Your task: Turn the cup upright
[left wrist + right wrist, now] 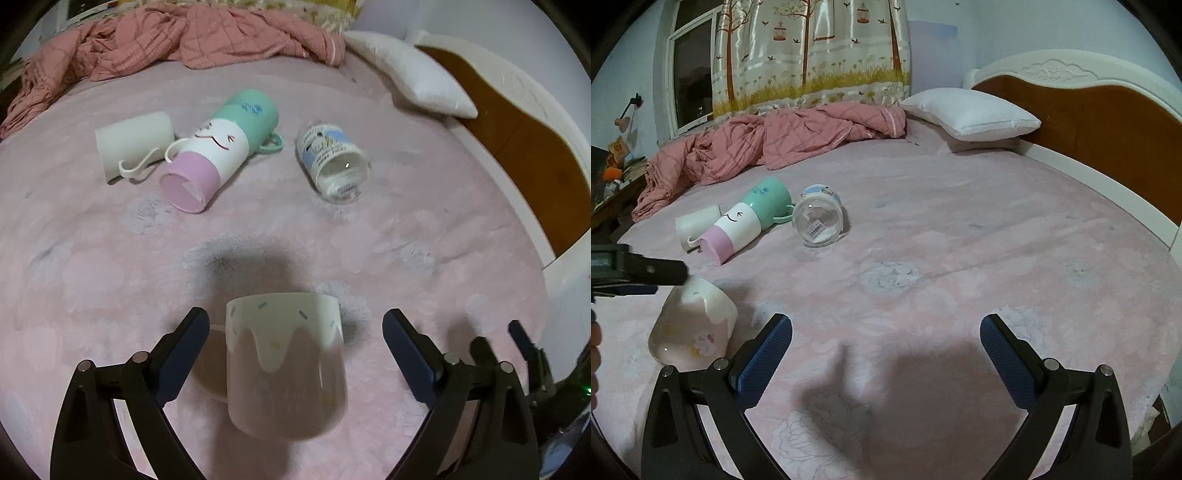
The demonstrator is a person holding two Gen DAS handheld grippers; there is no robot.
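On the pink bedsheet (110, 258), the cream cup (284, 365) lay on its side between the spread, non-contacting fingers of the left gripper (295, 328). The right gripper (886, 332) was likewise agape, holding nothing. Uprighting remained undone; no grasp was yet made.

Your left gripper (295, 325) has black, angular plastic arms with triangular cut-outs, round silver screws at the joints, and dark blue pads (406, 354) lining its fingers. Your right gripper (886, 332) is built alike: black linkage, silver screws, blue finely textured pads (764, 362).
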